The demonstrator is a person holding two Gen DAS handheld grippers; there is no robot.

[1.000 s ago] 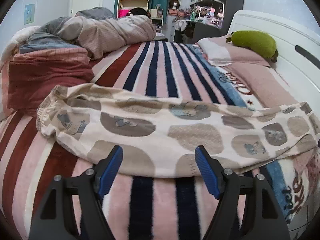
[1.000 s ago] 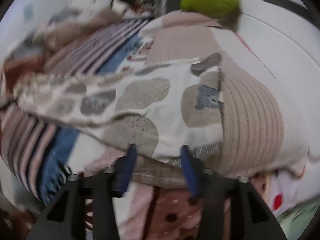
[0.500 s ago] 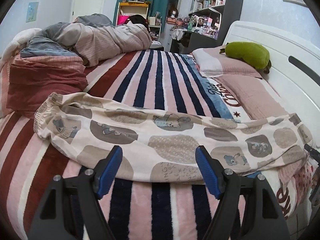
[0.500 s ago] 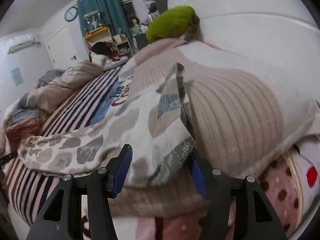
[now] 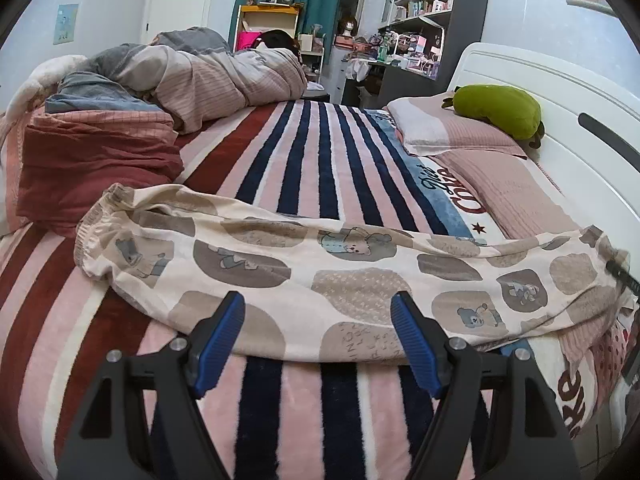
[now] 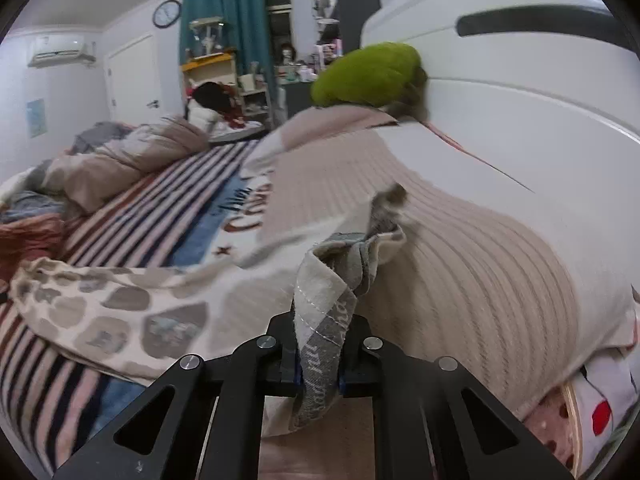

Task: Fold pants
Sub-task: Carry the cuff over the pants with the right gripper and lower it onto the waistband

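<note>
A bedroom with cluttered shelves and a teal curtain lies behind the striped blanket point(image 5: 304, 168) that covers the bed, and the pants point(image 5: 320, 272) lie stretched across its near edge, just ahead of my tools. Their long axis runs side to side across the stripes: in the left wrist view the gathered waistband point(image 5: 96, 224) points left toward the crumpled red bedding point(image 5: 92, 164), and the leg ends reach right onto the ribbed pillow point(image 6: 460, 260) below the green plush point(image 6: 368, 76). My right gripper point(image 6: 318, 376) has just been closing, and its jaws now pinch the hem of the leg end point(image 6: 324, 320), the cloth bunched and standing up between them. My left gripper point(image 5: 318, 336) is spread wide and holds nothing; it hangs over the near edge of the pants at about mid-length, and I cannot tell if the pads brush the cloth. I judge this the start of the first fold, one end gripped. Next I would need to carry that hem leftward over the length to meet the waistband, keeping both layers together, and the left could pin the middle or take the waistband
</note>
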